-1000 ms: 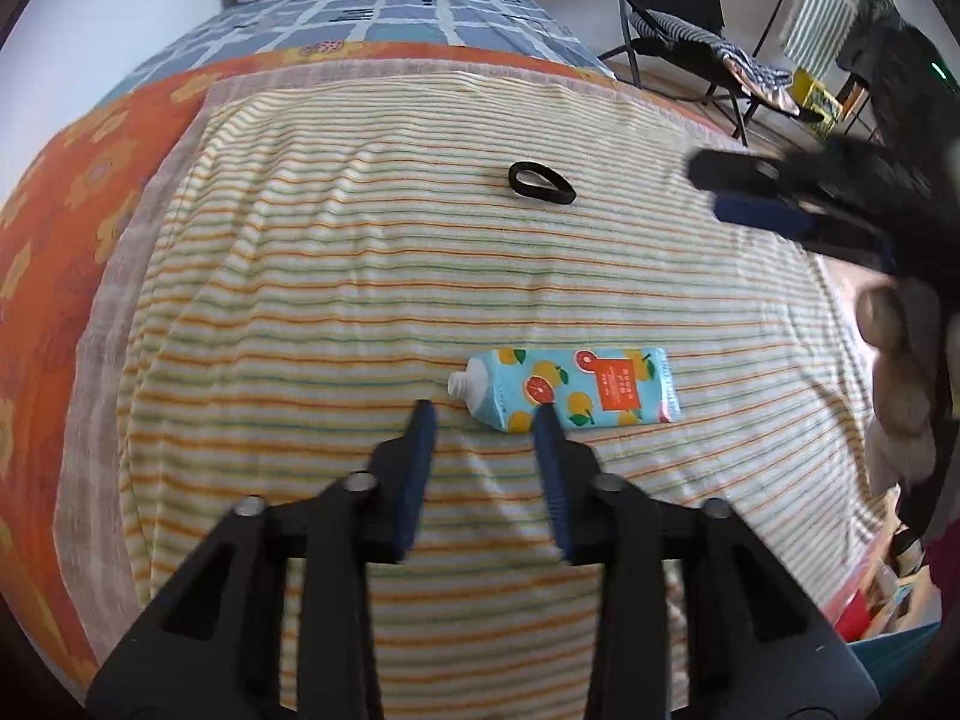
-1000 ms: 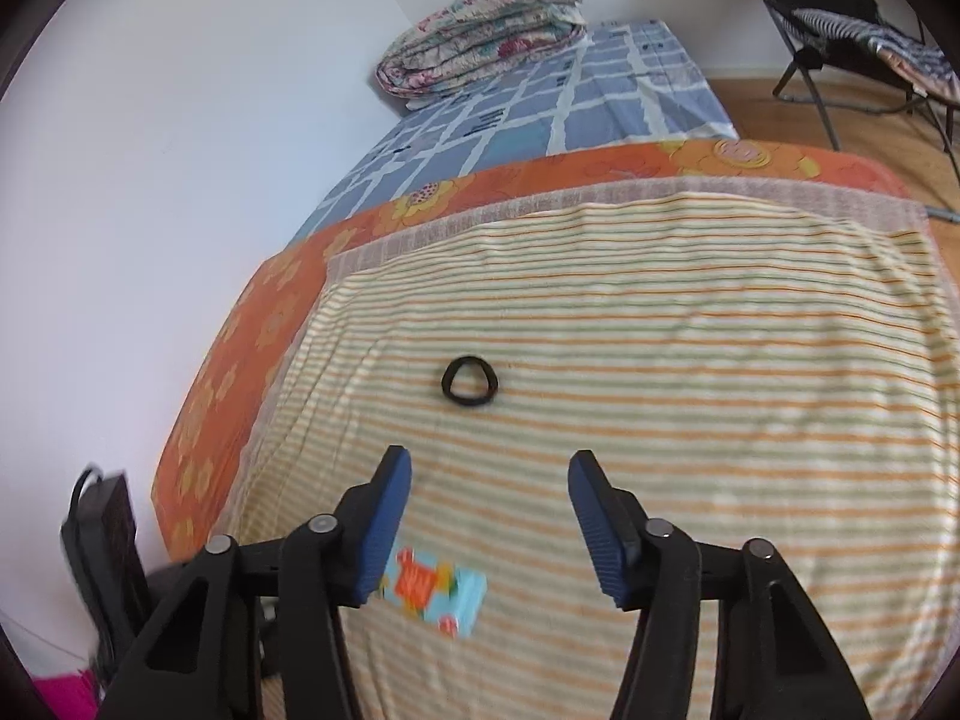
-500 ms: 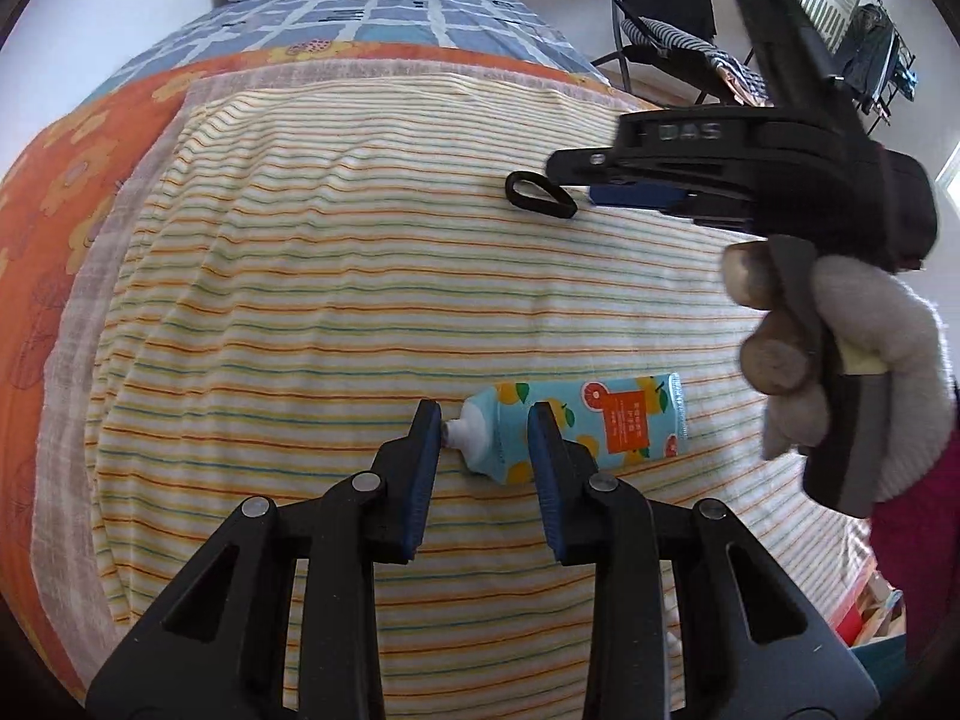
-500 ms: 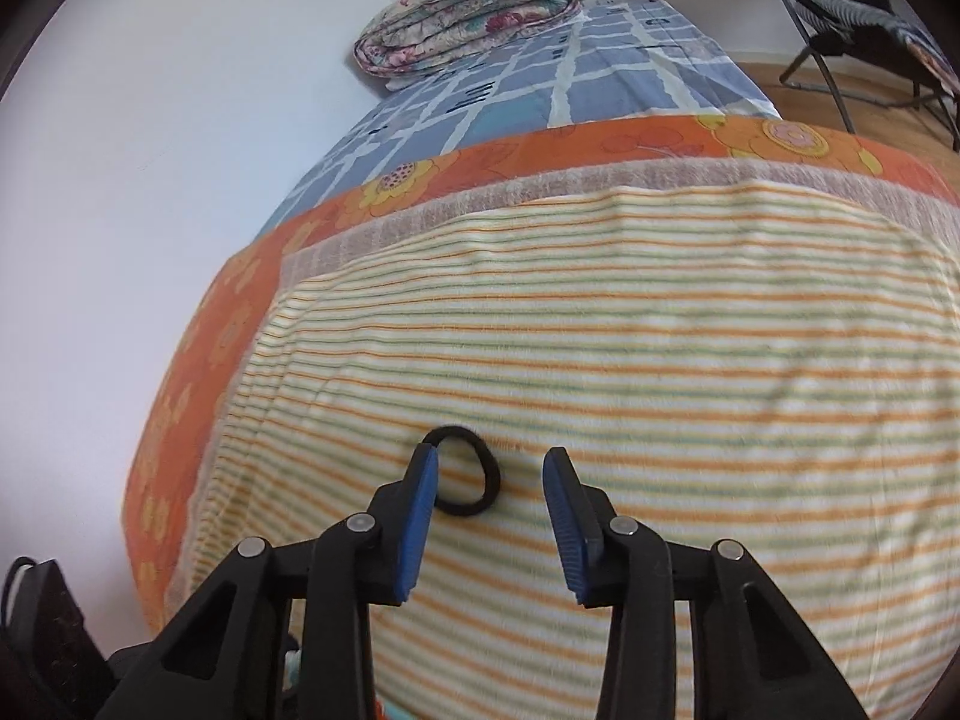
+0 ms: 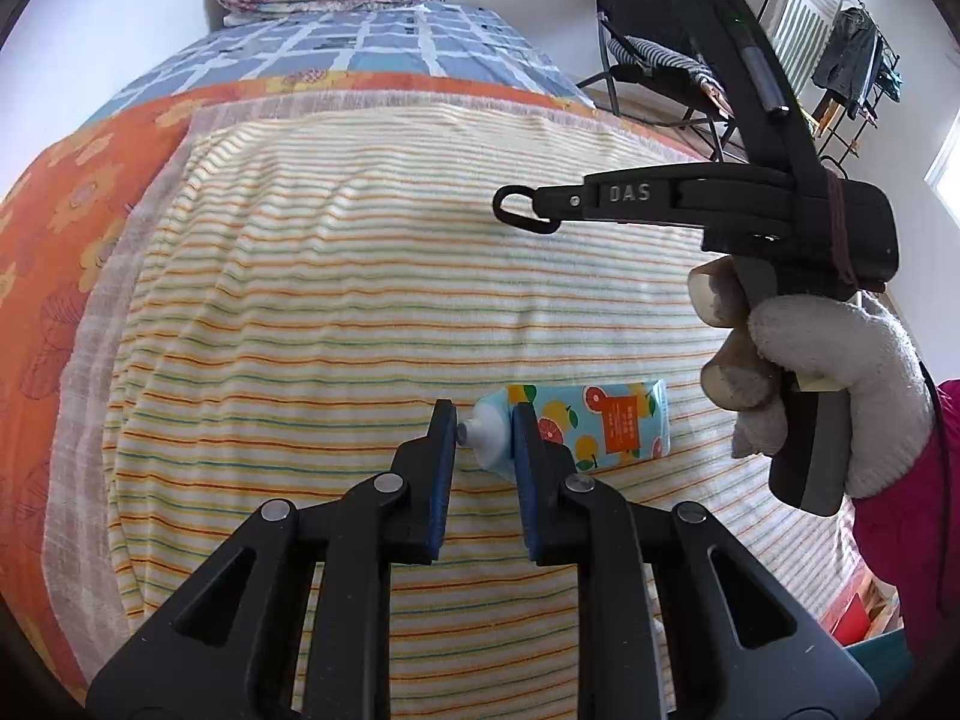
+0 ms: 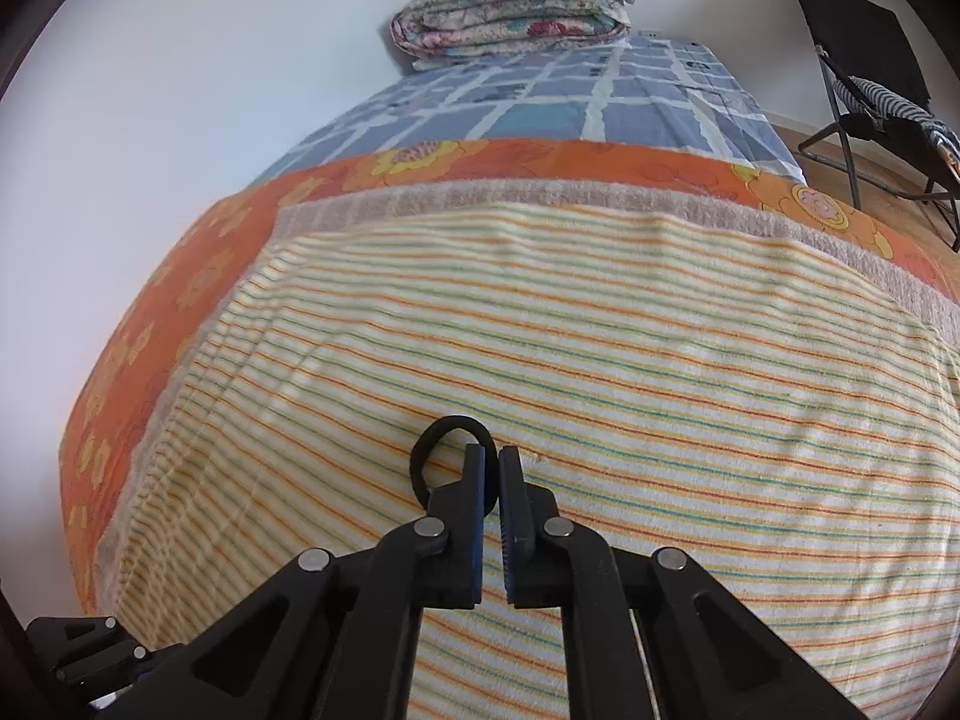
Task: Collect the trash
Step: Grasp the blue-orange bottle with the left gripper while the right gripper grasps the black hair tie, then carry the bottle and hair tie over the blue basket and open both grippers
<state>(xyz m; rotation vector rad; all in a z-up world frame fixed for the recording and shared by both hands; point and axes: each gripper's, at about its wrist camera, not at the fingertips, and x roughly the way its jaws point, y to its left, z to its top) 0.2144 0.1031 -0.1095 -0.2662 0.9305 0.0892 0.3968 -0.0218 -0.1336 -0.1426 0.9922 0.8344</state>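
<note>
A light blue tube with orange fruit print point(image 5: 591, 423) lies on the striped blanket point(image 5: 336, 300). My left gripper point(image 5: 483, 420) has its jaws closed around the tube's white cap end. A black hair tie point(image 6: 435, 456) lies farther back on the blanket. My right gripper point(image 6: 491, 462) is shut on the hair tie's right side. In the left wrist view the right gripper point(image 5: 540, 210) shows from the side, held by a gloved hand point(image 5: 810, 360), with the hair tie point(image 5: 510, 207) at its tip.
The bed has an orange flowered sheet point(image 5: 54, 210) and a blue checked sheet point(image 5: 372, 42) beyond the blanket. A folded quilt point(image 6: 516, 6) lies at the head. A black folding chair point(image 6: 870, 78) stands right of the bed. A clothes rack point(image 5: 840, 54) stands far right.
My left gripper has narrowed onto the tube's cap end. My right gripper has moved forward and closed on the hair tie.
</note>
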